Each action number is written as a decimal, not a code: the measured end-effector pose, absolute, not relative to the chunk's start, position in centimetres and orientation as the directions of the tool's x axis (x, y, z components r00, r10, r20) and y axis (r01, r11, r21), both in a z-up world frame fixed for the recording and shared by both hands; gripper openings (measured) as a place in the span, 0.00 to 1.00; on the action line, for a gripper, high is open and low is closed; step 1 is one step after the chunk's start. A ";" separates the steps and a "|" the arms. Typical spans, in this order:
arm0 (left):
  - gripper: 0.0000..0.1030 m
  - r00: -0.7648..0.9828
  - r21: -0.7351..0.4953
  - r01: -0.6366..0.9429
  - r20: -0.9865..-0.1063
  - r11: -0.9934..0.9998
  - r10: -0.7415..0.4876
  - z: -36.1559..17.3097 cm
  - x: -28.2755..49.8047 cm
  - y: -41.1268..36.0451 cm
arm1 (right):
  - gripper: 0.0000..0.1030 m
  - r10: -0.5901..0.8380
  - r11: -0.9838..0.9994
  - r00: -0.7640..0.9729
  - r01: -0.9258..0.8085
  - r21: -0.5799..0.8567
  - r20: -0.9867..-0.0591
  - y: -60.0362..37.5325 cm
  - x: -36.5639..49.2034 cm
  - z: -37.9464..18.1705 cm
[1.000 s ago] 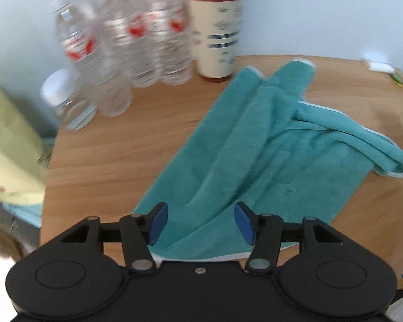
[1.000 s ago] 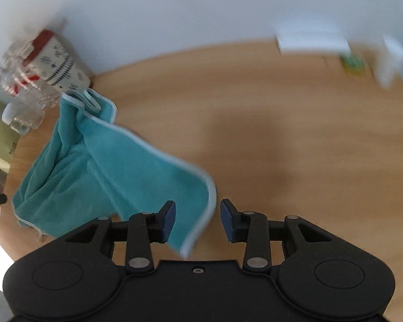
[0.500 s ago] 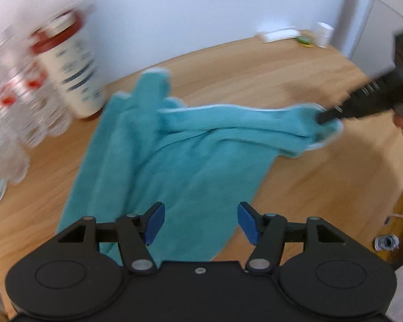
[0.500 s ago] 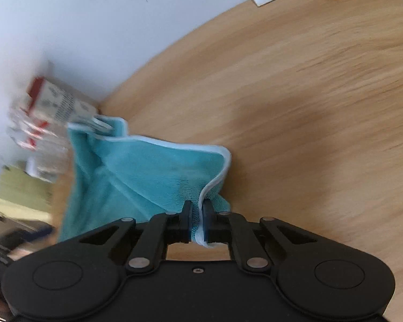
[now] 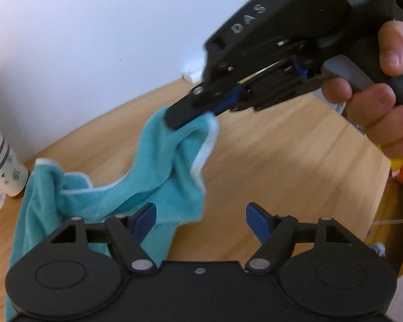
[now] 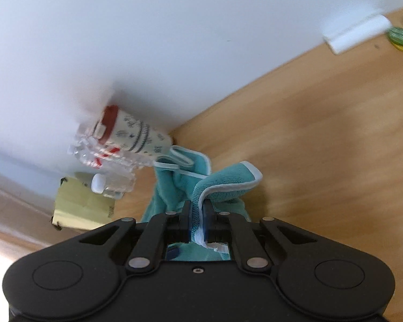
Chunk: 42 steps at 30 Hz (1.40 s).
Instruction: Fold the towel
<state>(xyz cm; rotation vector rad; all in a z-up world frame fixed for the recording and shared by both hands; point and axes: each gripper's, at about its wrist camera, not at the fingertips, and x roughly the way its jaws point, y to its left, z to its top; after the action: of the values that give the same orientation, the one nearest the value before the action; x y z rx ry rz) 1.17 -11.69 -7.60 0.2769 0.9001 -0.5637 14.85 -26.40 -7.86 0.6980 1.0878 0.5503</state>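
Observation:
A teal towel [image 5: 153, 171] with a white hem lies crumpled on the wooden table [image 5: 295, 166]; one corner is lifted off the wood. My right gripper [image 6: 197, 224] is shut on that corner of the towel [image 6: 228, 182], the hem running between its pads. In the left wrist view the right gripper [image 5: 190, 114] shows from the side, held by a hand [image 5: 384, 99], with the cloth hanging from its tip. My left gripper [image 5: 200, 221] is low over the towel's near fold, its jaws opening, and nothing is pinched between its blue pads [image 5: 145, 218].
A white cup [image 6: 137, 135] with a red lid and several clear water bottles [image 6: 107, 166] stand by the wall near the towel's far end. A white strip [image 6: 356, 33] and a green lid [image 6: 397, 35] lie far right. The table edge [image 5: 389, 187] drops off on the right.
My right gripper closed on the towel corner and lifted it off the table. My left gripper swung right along the towel toward the right gripper, and its jaws spread wider.

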 end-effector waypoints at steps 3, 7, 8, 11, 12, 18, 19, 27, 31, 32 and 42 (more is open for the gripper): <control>0.59 0.548 0.024 0.508 -0.780 0.861 -0.302 -8.1 1.4 -12.5 | 0.08 0.716 0.657 0.368 -0.066 0.751 -0.593 -26.4 15.4 -7.6; 0.21 0.585 0.089 0.459 -0.780 0.884 -0.225 -9.2 1.6 -13.5 | 0.08 0.735 0.637 0.356 -0.072 0.767 -0.577 -26.9 16.0 -7.6; 0.19 0.592 0.102 0.448 -0.778 0.888 -0.209 -9.5 1.6 -13.8 | 0.08 0.739 0.632 0.357 -0.074 0.771 -0.571 -27.0 16.1 -7.5; 0.11 0.613 0.122 0.420 -0.769 0.899 -0.182 -10.0 1.5 -14.1 | 0.07 0.753 0.611 0.371 -0.084 0.787 -0.544 -27.6 16.3 -7.0; 0.11 0.615 0.123 0.419 -0.767 0.900 -0.182 -10.0 1.4 -14.2 | 0.07 0.754 0.604 0.387 -0.091 0.792 -0.530 -27.8 16.3 -6.6; 0.07 0.584 0.068 0.449 -0.777 0.891 -0.234 -9.8 1.2 -14.3 | 0.07 0.730 0.647 0.403 -0.149 0.747 -0.552 -28.7 17.1 -5.9; 0.07 0.580 0.059 0.461 -0.775 0.885 -0.250 -9.6 1.1 -14.4 | 0.07 0.723 0.656 0.405 -0.151 0.739 -0.559 -29.0 17.5 -6.0; 0.07 0.504 -0.172 0.452 -0.760 0.875 -0.410 -8.3 4.0 -15.3 | 0.07 0.666 0.733 0.438 -0.235 0.638 -0.604 -30.9 21.7 -5.5; 0.07 0.476 -0.228 0.397 -0.777 0.889 -0.412 -9.2 6.1 -14.3 | 0.12 0.618 0.779 0.475 -0.260 0.571 -0.627 -30.9 22.7 -5.9; 0.07 0.468 -0.233 0.394 -0.782 0.889 -0.413 -9.5 6.5 -14.1 | 0.18 0.599 0.794 0.480 -0.249 0.555 -0.641 -31.2 22.8 -6.0; 0.07 0.416 -0.267 0.387 -0.804 0.882 -0.426 -11.3 9.4 -14.9 | 0.33 0.482 0.875 0.482 -0.218 0.433 -0.731 -36.3 18.2 -7.6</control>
<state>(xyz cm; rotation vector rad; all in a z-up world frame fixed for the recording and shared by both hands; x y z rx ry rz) 9.44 -14.87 -11.27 -0.0419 1.0215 -0.5106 18.15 -36.29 -7.62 0.2995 0.9801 0.4343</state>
